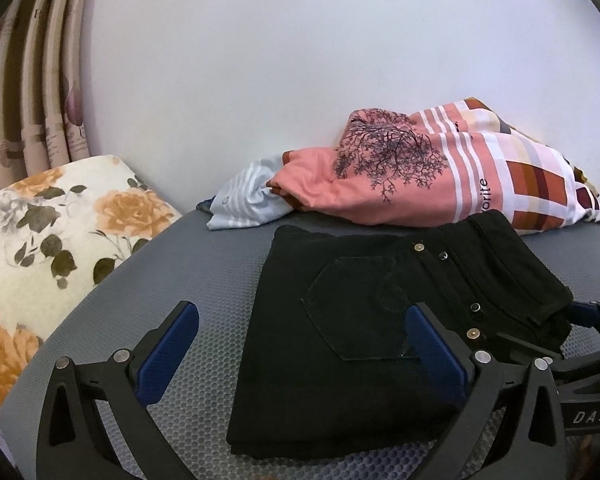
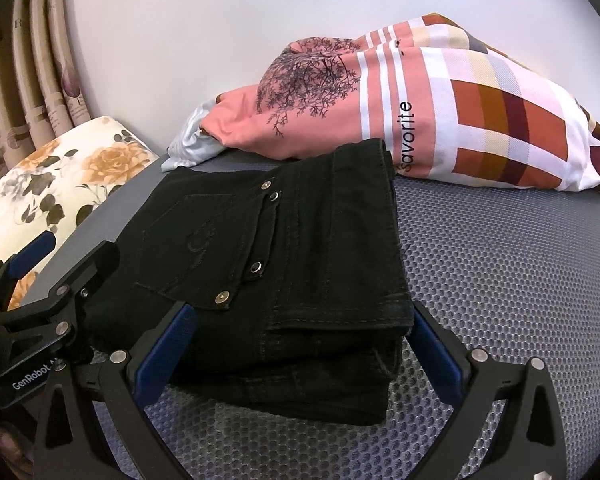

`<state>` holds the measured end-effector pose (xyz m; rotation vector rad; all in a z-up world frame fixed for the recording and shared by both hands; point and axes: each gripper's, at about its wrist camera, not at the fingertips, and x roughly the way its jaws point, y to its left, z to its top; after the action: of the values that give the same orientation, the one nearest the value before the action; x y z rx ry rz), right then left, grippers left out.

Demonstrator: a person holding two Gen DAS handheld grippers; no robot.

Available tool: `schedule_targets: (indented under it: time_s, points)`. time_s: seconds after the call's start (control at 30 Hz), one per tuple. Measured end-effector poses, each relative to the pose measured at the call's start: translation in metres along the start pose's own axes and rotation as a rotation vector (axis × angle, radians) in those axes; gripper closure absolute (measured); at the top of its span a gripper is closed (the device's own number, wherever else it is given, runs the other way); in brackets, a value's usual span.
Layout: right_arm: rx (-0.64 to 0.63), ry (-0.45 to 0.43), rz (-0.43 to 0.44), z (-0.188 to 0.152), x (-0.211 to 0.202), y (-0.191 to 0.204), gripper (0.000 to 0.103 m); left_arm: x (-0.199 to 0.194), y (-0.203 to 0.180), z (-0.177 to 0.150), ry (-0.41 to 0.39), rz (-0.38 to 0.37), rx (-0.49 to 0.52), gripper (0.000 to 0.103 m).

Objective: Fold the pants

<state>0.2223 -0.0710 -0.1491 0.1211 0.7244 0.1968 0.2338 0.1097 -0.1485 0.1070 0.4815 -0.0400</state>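
Lying folded into a compact black stack on the grey honeycomb mat (image 1: 204,280), black pants (image 1: 340,344) flanked by left claw (image 1: 300,360) and right claw (image 2: 304,356), both wide and gripping nothing; best withdrawn straight back, clear of the layers.

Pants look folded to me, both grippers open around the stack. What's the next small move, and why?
Probably back both grippers straight off. The black pants lie as a compact folded stack on the grey mat, and the left gripper and right gripper stand open, pads apart from the cloth. Pulling back shouldn't drag a layer.
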Motion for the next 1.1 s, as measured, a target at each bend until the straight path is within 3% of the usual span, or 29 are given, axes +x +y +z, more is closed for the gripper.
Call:
schedule_targets:
  time_s: [0.77,1.1]
  points:
    - [0.039,-0.028,-0.004,-0.001,-0.009,-0.006,0.000,0.000,0.005,0.002,0.046,-0.017,-0.021,0.000]
    - [0.106,-0.026,0.000,-0.005,-0.041,-0.016,0.000,-0.041,0.009,0.022,0.028,-0.056,-0.005,0.000]
